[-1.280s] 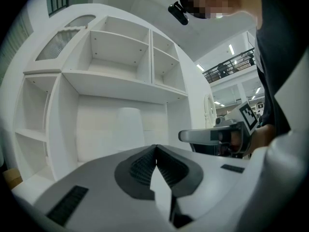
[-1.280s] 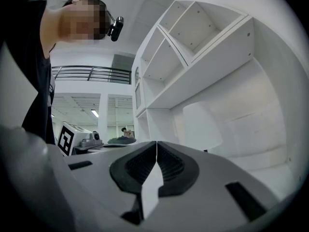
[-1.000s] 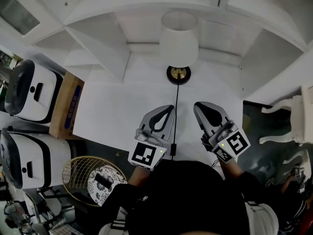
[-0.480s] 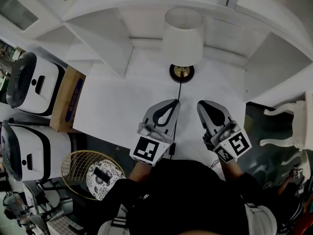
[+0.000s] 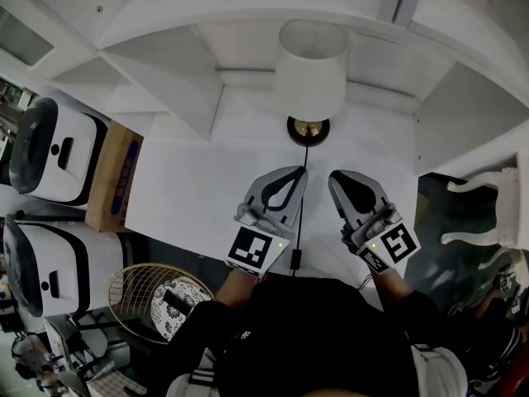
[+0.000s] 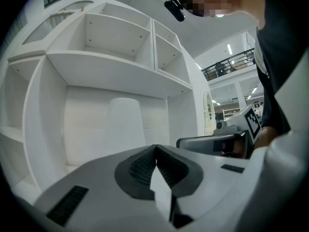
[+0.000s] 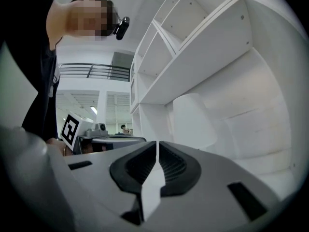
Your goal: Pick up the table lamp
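Observation:
The table lamp [image 5: 311, 71] stands at the back of the white desk [image 5: 190, 188], with a white shade over a round black and brass base [image 5: 308, 130]. Its black cord [image 5: 301, 188] runs toward me between the two grippers. My left gripper [image 5: 301, 170] is shut and empty, short of the base and just left of the cord. My right gripper [image 5: 335, 176] is shut and empty too, on the cord's right. In the left gripper view the lamp shade [image 6: 124, 122] rises beyond the closed jaws [image 6: 156, 146]. The right gripper view shows the shade [image 7: 193, 120] ahead, right of its jaws [image 7: 158, 142].
White shelf compartments [image 5: 157, 64] enclose the desk at the back and both sides. A cardboard box [image 5: 114, 176] and white appliances [image 5: 50, 151] sit to the left. A wire basket [image 5: 157, 300] stands on the floor at lower left, a white chair [image 5: 488, 209] at right.
Both grippers have edged a little forward toward the lamp base, staying shut. The lamp has not moved.

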Demonstrator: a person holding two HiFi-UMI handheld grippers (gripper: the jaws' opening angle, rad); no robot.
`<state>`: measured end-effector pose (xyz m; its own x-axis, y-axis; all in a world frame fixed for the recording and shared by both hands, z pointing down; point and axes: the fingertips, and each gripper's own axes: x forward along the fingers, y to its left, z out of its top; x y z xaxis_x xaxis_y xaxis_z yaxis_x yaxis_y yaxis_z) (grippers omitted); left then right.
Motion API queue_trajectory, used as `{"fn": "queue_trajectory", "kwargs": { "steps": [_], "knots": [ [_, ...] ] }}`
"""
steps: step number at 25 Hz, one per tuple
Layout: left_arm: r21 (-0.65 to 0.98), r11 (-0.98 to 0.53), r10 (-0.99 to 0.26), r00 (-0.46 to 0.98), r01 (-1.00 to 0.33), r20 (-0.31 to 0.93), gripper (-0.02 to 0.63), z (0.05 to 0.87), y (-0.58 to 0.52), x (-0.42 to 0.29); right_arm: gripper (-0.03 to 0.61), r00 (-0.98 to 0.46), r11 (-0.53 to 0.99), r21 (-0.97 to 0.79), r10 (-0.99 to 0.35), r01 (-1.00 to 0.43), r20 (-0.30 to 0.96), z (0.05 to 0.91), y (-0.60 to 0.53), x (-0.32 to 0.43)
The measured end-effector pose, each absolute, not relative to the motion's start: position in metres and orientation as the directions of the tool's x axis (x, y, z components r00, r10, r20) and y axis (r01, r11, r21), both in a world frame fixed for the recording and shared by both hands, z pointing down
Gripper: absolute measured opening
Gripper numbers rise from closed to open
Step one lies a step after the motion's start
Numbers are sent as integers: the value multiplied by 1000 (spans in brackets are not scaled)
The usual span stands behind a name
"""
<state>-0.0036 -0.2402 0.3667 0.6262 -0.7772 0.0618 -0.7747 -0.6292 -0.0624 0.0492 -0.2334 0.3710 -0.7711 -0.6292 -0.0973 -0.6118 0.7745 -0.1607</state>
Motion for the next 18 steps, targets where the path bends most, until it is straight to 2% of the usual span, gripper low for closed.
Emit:
{"fn": "queue_trajectory", "kwargs": {
  "steps": [8,18],
  "knots": [
    [-53,-664,-746,656,-746,111,12,382,-262,-8,17,-761,759,-101,-649,-643,-29,387,-260,28],
    [-39,-679,-732,671,-733,124,12,401,-292,-13,18,-699,697,-82,-715,-713,-6,409,-309,29]
  ]
}}
